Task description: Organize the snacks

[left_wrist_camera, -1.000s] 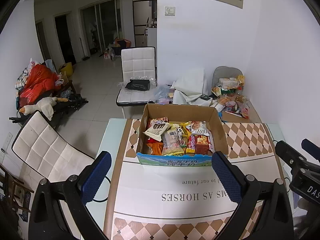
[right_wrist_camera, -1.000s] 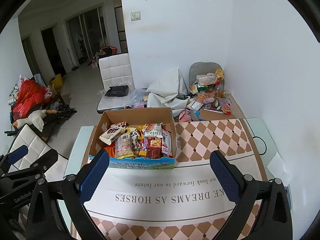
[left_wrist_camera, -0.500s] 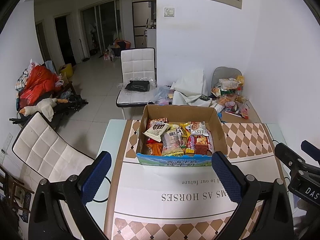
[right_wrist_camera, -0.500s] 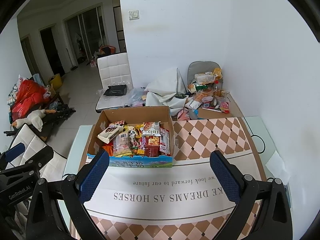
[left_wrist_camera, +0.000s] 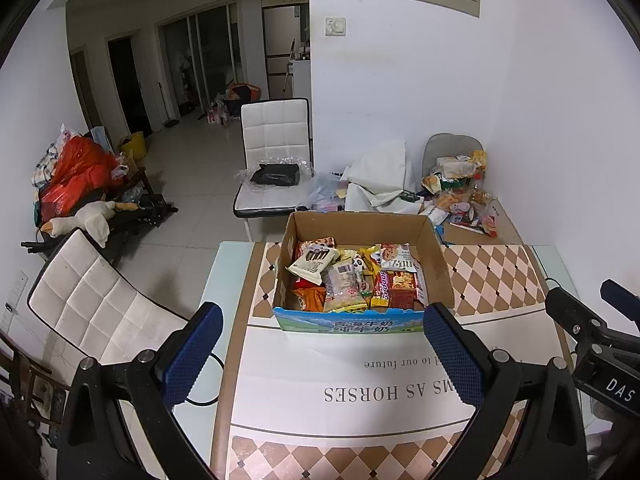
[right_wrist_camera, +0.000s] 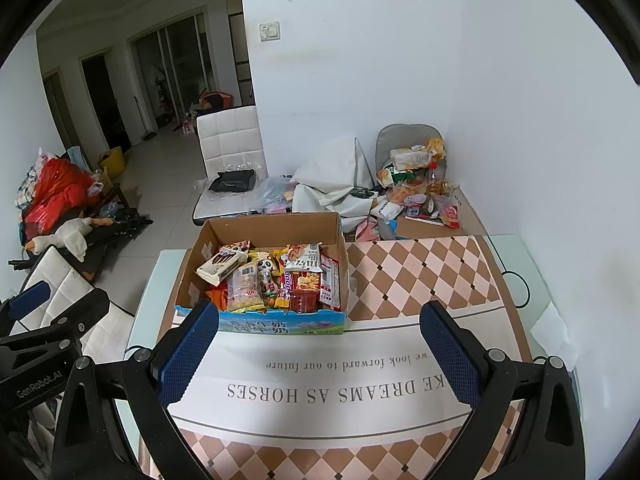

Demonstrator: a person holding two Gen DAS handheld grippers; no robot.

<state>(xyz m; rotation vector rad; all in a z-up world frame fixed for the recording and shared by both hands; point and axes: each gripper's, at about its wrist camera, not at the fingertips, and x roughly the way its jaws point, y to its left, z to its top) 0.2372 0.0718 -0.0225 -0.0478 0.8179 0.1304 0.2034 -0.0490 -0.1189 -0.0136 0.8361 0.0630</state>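
Snacks (left_wrist_camera: 354, 276) fill the cardboard box (left_wrist_camera: 438, 264) ahead of both wide-open, empty tools (left_wrist_camera: 323, 350) (right_wrist_camera: 319, 346).

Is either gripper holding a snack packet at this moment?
No. The left gripper and right gripper are both open and empty, short of the cardboard box.

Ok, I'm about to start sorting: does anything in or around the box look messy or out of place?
Yes. The snacks lie jumbled in the box, overlapping at angles. More packets are heaped loose beyond the table's far edge.
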